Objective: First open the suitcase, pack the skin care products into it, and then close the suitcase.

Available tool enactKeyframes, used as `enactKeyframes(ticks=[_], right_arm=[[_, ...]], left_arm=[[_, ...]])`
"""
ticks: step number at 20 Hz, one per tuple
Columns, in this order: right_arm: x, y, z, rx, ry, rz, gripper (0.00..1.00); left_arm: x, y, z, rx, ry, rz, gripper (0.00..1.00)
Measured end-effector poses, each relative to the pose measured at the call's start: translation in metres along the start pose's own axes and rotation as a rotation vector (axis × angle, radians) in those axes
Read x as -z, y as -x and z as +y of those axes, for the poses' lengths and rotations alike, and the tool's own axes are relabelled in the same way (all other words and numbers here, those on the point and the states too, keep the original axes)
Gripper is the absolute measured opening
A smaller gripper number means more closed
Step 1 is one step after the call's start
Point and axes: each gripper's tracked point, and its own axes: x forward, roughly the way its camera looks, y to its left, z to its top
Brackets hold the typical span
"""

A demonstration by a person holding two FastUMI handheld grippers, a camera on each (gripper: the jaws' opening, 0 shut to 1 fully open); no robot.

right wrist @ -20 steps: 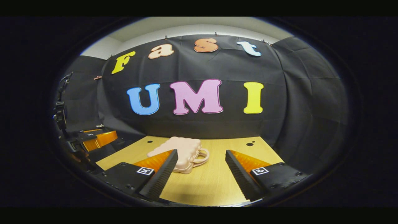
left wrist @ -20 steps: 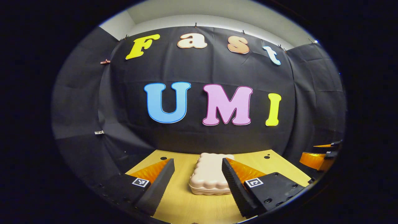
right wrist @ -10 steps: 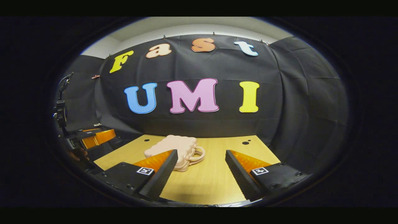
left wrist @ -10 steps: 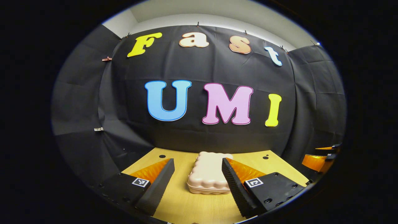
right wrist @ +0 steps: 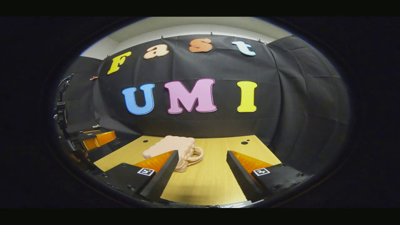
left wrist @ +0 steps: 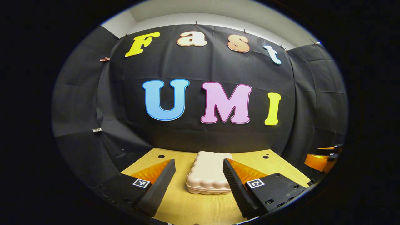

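Plainly, the small pink suitcase (left wrist: 207, 173) lies shut on the wooden table (right wrist: 215, 184), at twelve o'clock of the left gripper (left wrist: 199, 178), whose jaws gape empty; the right gripper (right wrist: 202, 175) likewise. It looks light, stiff and slick; its handle (right wrist: 195, 155) seems the surest hold

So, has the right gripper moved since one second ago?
Yes. In the right gripper view the suitcase and table hole slid left, so the gripper swung right.

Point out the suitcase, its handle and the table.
suitcase (left wrist: 207, 172): left gripper view, on its closed scalloped lid.
handle (right wrist: 197, 154): right gripper view, on the loop at the suitcase's right end.
table (right wrist: 215, 178): right gripper view, on bare wood ahead of the fingers.
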Motion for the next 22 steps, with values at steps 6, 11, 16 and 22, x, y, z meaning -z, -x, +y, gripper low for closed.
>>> enactKeyframes(ticks=[6,11,16,22], right_arm=[[0.003,-0.003,-0.004,0.017,-0.014,0.006,0.97],[0.008,-0.005,-0.007,0.032,-0.024,0.022,0.98],[0.022,-0.007,-0.007,0.036,-0.032,0.056,0.98],[0.03,-0.009,-0.005,0.042,-0.025,0.07,0.97]], left_arm=[[0.007,-0.005,-0.001,0.003,0.006,0.024,0.96],[0.009,-0.01,0.001,-0.002,-0.009,0.035,0.96],[0.011,-0.01,0.009,-0.014,-0.017,0.042,0.96],[0.019,-0.007,0.031,-0.061,0.011,0.078,0.96]])
